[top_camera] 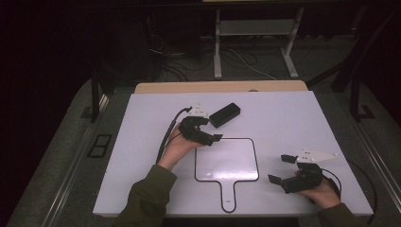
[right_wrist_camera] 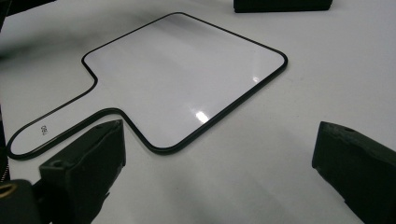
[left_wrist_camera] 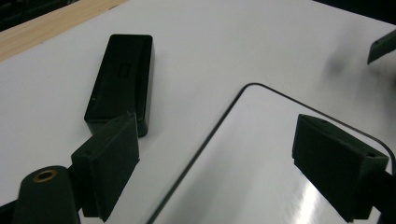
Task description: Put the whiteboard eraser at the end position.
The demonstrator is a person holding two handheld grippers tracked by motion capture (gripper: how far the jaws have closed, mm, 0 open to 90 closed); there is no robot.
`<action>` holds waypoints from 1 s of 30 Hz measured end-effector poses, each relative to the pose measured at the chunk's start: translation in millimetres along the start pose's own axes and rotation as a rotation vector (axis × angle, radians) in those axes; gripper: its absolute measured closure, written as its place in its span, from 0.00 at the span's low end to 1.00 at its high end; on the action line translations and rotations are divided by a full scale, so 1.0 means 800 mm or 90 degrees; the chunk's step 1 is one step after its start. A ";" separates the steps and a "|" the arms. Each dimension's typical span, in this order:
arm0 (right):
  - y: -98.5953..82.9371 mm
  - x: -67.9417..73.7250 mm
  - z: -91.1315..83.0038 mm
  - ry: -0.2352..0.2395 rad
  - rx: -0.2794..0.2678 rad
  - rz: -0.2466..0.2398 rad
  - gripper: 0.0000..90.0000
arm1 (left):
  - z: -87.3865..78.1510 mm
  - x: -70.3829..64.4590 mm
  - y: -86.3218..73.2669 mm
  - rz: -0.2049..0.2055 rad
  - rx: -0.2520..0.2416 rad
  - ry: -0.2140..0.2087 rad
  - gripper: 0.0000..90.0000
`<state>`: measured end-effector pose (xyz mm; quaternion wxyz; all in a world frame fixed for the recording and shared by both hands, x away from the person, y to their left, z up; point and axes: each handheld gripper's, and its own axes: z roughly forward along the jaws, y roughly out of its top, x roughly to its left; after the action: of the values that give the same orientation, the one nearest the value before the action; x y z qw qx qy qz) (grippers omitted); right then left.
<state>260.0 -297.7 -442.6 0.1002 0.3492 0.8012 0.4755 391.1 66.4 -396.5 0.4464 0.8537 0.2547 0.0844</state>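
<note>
A paddle-shaped whiteboard (top_camera: 227,160) with a thin black rim lies flat mid-table, its handle toward the near edge. A black oblong block (top_camera: 225,115) rests just beyond the board's far left corner. My left gripper (top_camera: 210,128) hovers open between the block and that corner; in the left gripper view the block (left_wrist_camera: 120,79) sits past the left jaw and the board (left_wrist_camera: 280,154) lies under the empty gap (left_wrist_camera: 217,158). My right gripper (top_camera: 280,168) stands open to the right of the board, holding nothing. In the right gripper view the board (right_wrist_camera: 177,74) lies ahead of its jaws (right_wrist_camera: 219,163).
The white table top (top_camera: 283,118) has a wooden strip (top_camera: 222,87) along its far edge. Behind it stand a white desk frame (top_camera: 217,47) and loose cables (top_camera: 179,66) on a dark floor. A cable trails from each gripper.
</note>
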 end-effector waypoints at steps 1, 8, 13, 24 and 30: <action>0.000 -0.001 0.000 0.000 -0.001 0.001 0.02 | -0.003 -0.001 -0.002 0.001 -0.001 0.005 0.15; -0.003 -0.005 0.004 0.010 0.004 0.024 0.02 | -0.028 -0.011 -0.021 -0.004 -0.020 0.016 0.15; -0.003 -0.005 0.006 0.011 0.011 0.023 0.02 | -0.044 -0.021 -0.039 -0.007 -0.029 0.018 0.14; -0.002 -0.004 0.005 0.010 0.008 0.020 0.02 | -0.077 -0.038 -0.090 -0.025 -0.056 0.028 0.09; -0.002 -0.003 0.004 0.008 0.006 0.018 0.02 | -0.089 -0.042 -0.114 -0.040 -0.049 0.035 0.01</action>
<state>262.6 -297.8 -446.3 0.0863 0.3580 0.7991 0.4753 303.4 143.6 -425.4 0.4740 0.8248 0.2904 0.1036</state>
